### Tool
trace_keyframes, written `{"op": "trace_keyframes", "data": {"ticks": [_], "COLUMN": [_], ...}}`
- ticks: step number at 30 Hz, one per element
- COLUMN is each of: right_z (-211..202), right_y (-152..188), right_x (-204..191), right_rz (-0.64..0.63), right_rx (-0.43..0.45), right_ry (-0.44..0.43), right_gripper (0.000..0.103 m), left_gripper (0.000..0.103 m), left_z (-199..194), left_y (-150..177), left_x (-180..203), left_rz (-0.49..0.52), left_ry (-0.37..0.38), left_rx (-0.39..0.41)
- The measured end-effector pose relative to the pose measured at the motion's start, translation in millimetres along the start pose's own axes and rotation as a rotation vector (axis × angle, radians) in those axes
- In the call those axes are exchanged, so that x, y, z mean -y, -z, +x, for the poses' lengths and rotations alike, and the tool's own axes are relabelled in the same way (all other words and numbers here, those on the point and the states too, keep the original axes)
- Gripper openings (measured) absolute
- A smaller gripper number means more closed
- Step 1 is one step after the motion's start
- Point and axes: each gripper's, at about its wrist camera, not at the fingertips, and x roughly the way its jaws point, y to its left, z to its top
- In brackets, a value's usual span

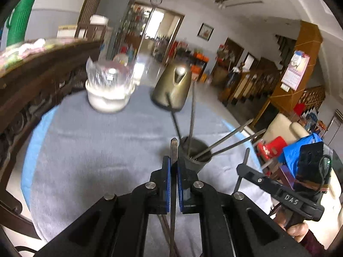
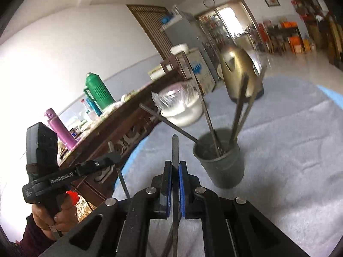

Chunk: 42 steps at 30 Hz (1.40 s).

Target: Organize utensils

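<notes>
A dark metal cup [image 1: 194,155] stands on the grey cloth and holds several metal utensil handles [image 1: 227,140] that lean outward. It also shows in the right wrist view [image 2: 223,162]. My left gripper [image 1: 174,165] is shut on a flat metal utensil handle [image 1: 174,150], held upright just left of the cup. My right gripper [image 2: 175,167] is shut on another thin metal utensil [image 2: 175,147], just left of the cup. The right gripper shows in the left wrist view [image 1: 248,167], the left gripper in the right wrist view [image 2: 111,157].
A brass-coloured kettle [image 1: 173,85] and a white bowl covered with plastic film [image 1: 108,87] stand at the far side of the cloth. A dark carved wooden sideboard [image 2: 120,128] runs along the left, with a green thermos [image 2: 97,90] and a purple bottle [image 2: 60,128].
</notes>
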Motion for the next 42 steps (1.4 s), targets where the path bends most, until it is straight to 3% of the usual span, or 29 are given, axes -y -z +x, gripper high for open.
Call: {"op": "trace_keyframes", "data": {"ticks": [10,21,31,42], "right_z": [-27.6,-62.2,-46.5,-5.3], "right_y": [-21.2,-73.0,-96.2,-102.6], "right_x": [-16.9,-35.8,-56.1,-54.3], "right_rz": [-0.052,-0.118,-0.190,-0.179], "right_rx": [0.129,0.390,0.568,0.581], "right_ry": [0.041,0.147,0.291,0.372], "right_gripper": [0.007,0.007,0.007,0.007], "left_gripper": [0.006,0.006,0.006,0.006], "left_z": [-34.3,-50.0,-40.9,-7.0], "left_y": [-19.5,-59.4,-81.6,-81.0], "left_x": [24.7,54.8,67.0,75.7], "left_rz": [0.040,0.082,0.084,0.102], "left_ry": [-0.011,-0.007,-0.020,-0.056], "left_rx": [0.128,0.312,0.451,0.476]}}
